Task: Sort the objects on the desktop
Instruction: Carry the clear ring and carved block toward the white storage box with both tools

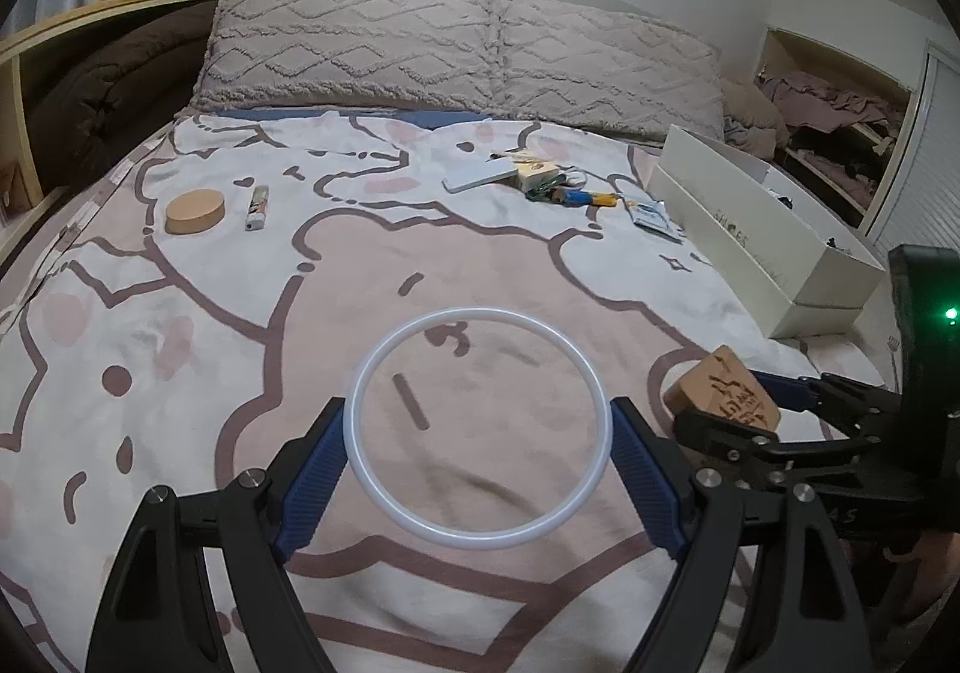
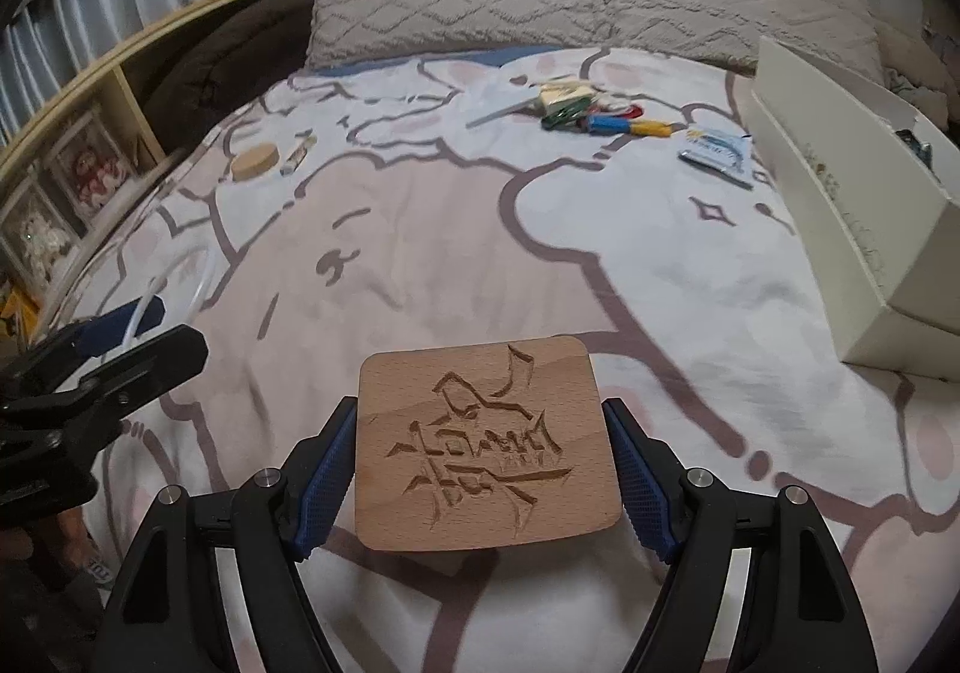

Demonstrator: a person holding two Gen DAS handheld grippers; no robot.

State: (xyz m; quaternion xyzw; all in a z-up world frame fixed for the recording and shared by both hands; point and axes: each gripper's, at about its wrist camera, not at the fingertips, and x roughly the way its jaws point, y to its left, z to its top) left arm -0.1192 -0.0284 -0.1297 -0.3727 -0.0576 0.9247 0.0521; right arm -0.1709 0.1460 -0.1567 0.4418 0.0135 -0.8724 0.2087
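Two grippers over a cartoon-print bedspread [image 1: 372,265], each clamped on one item. Left gripper [image 1: 480,436]: blue pads pressed against opposite sides of a white ring [image 1: 384,349], held above the spread near its foot end. Right gripper [image 2: 483,448]: pads tight on both side edges of a carved wooden plaque [image 2: 486,445], carving up, also above the spread near the foot end and just right of the ring. Farther up the spread, toward the pillows [image 1: 468,49]: a round wooden disc [image 1: 195,213] at left with a small tube [image 1: 258,207] just beside it; a clutter of small items [image 1: 540,181] at centre right, among them a pale flat bar, a small box and blue and yellow pieces, not clear enough to name; a blue-and-white packet [image 1: 651,214] just right of that clutter. At the spread's right edge, beside the packet: an open white shoebox [image 1: 762,247], contents hard to make out. Left of the spread: wooden shelving [image 2: 90,133].
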